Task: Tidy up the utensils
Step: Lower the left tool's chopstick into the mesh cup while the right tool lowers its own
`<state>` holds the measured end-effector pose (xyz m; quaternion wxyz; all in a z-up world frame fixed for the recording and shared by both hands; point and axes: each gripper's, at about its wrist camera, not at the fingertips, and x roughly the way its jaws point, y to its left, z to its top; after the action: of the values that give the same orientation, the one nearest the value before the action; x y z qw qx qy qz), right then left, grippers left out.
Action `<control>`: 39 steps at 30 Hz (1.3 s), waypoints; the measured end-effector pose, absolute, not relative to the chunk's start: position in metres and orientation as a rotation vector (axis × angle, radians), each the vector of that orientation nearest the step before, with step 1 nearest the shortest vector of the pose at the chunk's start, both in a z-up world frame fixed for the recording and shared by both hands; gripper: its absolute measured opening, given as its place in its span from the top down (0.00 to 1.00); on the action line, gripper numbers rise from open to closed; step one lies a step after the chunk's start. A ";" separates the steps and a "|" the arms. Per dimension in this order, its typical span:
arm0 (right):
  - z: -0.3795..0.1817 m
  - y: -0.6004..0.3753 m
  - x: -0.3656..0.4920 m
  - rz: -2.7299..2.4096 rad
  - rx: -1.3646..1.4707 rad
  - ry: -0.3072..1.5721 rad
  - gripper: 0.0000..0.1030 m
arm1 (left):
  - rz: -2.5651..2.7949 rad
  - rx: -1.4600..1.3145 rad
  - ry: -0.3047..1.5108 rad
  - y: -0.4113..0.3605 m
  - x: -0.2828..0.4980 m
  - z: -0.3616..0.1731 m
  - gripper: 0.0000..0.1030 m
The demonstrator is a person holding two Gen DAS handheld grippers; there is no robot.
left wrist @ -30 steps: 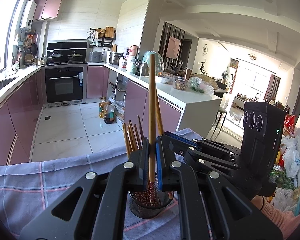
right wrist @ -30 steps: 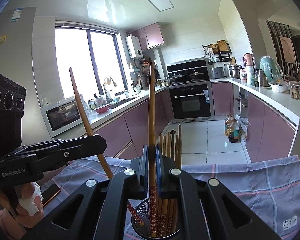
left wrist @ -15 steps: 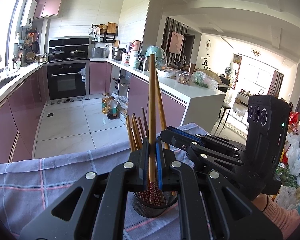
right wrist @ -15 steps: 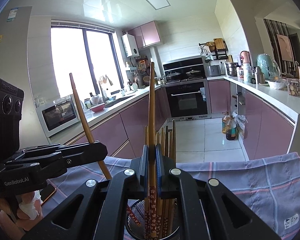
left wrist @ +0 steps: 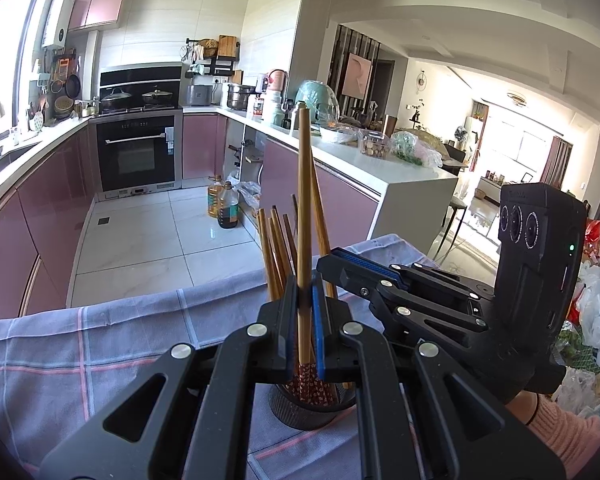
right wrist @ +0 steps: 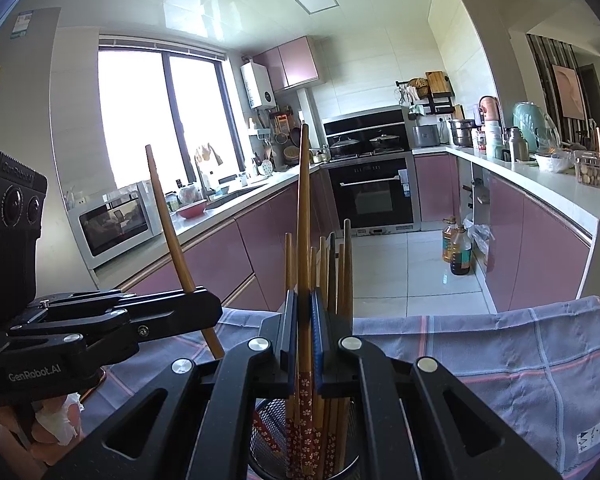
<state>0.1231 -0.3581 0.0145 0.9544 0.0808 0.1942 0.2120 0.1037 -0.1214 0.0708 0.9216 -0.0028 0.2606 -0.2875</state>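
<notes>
Each claw, left (left wrist: 305,334) and right (right wrist: 304,344), pinches one stiff, light, slippery wooden chopstick (left wrist: 303,216) mid-shaft; you should grip there firmly.

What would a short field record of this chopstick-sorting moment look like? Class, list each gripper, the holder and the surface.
left gripper: shut on one long brown wooden chopstick, upright, over the holder
right gripper: shut on another brown wooden chopstick, lower end in the holder
holder: black wire-mesh cup, several chopsticks standing inside
surface: grey-blue checked cloth with pink lines under the cup
</notes>
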 end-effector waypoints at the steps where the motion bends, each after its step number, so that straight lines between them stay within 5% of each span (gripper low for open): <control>1: 0.014 -0.358 0.124 0.428 0.163 0.395 0.95 | -0.591 -0.004 0.540 -0.122 0.104 0.070 0.93; 39: -0.018 -0.360 0.124 0.427 0.146 0.502 0.93 | -0.604 0.029 0.636 -0.131 0.130 0.033 0.93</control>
<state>0.1239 -0.3598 -0.0184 0.9436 0.0714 0.2463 0.2096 0.1300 -0.1314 0.0335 0.9053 0.0139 0.3077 -0.2924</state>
